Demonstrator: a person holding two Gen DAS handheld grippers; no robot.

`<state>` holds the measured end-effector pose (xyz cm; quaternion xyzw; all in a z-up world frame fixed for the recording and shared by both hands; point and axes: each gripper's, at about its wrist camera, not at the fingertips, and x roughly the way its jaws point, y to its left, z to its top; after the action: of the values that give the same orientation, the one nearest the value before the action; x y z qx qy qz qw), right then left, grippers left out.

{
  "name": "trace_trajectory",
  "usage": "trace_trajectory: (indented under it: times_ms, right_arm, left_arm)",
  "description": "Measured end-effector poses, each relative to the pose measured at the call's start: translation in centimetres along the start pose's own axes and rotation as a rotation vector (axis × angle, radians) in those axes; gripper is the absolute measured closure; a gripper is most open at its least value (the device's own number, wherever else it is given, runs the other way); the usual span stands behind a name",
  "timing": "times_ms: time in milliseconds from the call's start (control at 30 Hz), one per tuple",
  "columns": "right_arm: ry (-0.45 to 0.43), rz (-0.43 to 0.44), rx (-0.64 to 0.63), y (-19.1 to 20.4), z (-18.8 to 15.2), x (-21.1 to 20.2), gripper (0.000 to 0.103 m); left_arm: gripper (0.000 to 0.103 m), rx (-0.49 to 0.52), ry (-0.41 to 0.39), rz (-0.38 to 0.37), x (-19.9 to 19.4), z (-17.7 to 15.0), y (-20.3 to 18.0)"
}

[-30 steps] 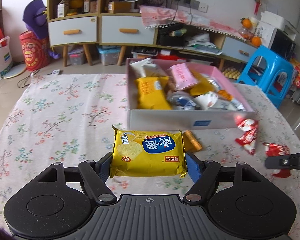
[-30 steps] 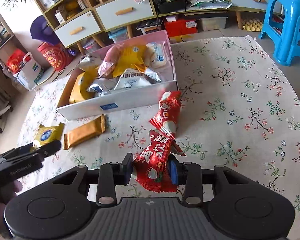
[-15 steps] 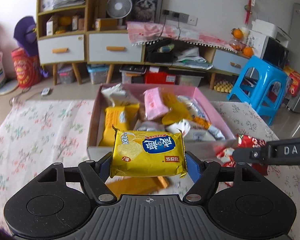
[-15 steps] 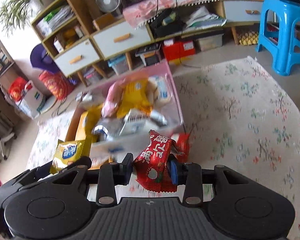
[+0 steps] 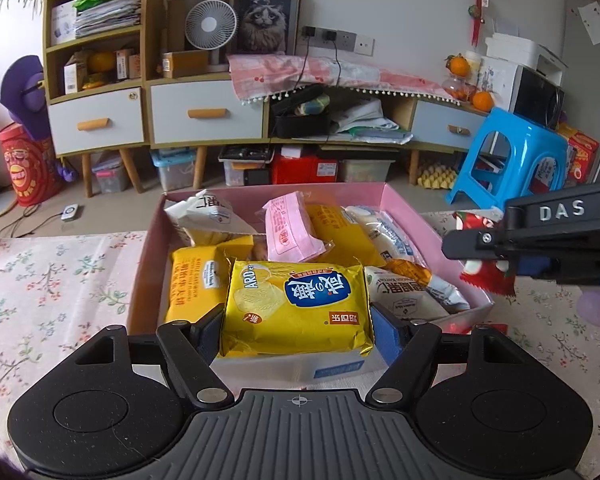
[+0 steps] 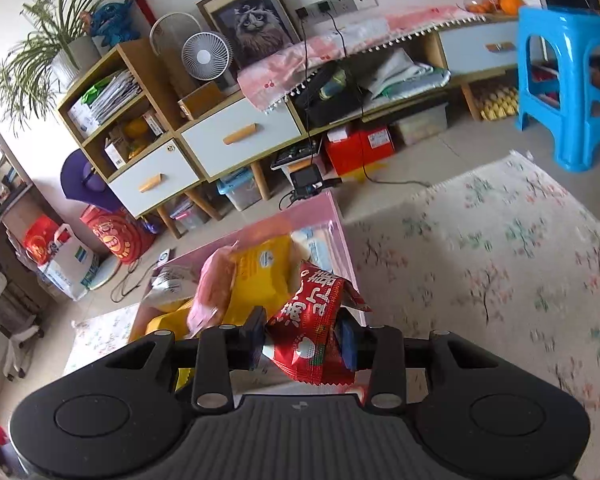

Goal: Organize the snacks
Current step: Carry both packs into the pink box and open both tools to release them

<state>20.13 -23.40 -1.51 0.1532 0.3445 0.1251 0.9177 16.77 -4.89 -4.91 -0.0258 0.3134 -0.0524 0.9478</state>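
The left gripper (image 5: 297, 330) is clamped on a yellow biscuit packet (image 5: 298, 310), its blue pads pressing the packet's short ends, and holds it just above the near wall of the pink box (image 5: 396, 200). The right gripper (image 6: 302, 346) pinches a red snack packet (image 6: 314, 332) across its waist and hangs over the box's right side; in the left wrist view that packet (image 5: 486, 276) shows beyond the right rim. The step in hand looks like dropping both packets into the box. To do it well, each gripper would best carry its load fully past the cardboard rim and lower it near the pile before the jaws part, so that nothing slides back out onto the floral tablecloth (image 5: 40, 292). The biscuit packet is a flat, glossy foil pillow with crimped ends, likely stiff enough to land flat; the red one is crinkled film, soft and irregular, and may tumble. The box already holds a heap of slick wrappers, among them a pink packet (image 5: 292, 234) and a yellow waffle bag (image 5: 196, 280), so free room seems tight.
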Motion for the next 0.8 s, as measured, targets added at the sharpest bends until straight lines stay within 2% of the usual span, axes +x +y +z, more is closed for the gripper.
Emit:
trace_trajectory:
  times_ms: [367,400,467,533,600,667,800]
  right_arm:
    - [-0.010,-0.015,-0.055,-0.6,0.4,2.0,0.073]
    - [-0.013,-0.013,-0.053,-0.6,0.4,2.0,0.071]
    - [-0.014,0.002,-0.053,-0.5,0.4,2.0,0.059]
    - [-0.014,0.005,-0.065,-0.3,0.4,1.9,0.051]
    - [-0.015,0.006,-0.077,0.0,0.4,1.8,0.046]
    - [-0.020,0.006,-0.087,0.2,0.4,1.6,0.034]
    - [-0.034,0.004,-0.103,0.7,0.6,0.9,0.028]
  left_arm:
    - [0.029,-0.043,-0.025,-0.041,1.9,0.1,0.2]
    - [0.026,-0.041,-0.031,-0.044,1.9,0.0,0.1]
    - [0.024,-0.037,-0.040,-0.044,2.0,-0.1,0.1]
    - [0.022,-0.040,-0.039,-0.048,2.2,-0.1,-0.1]
    - [0.016,-0.051,-0.037,-0.059,2.2,-0.1,0.0]
    - [0.011,-0.063,-0.040,-0.064,2.0,-0.1,0.1]
    - [0.009,-0.065,-0.029,-0.068,1.5,0.0,0.0]
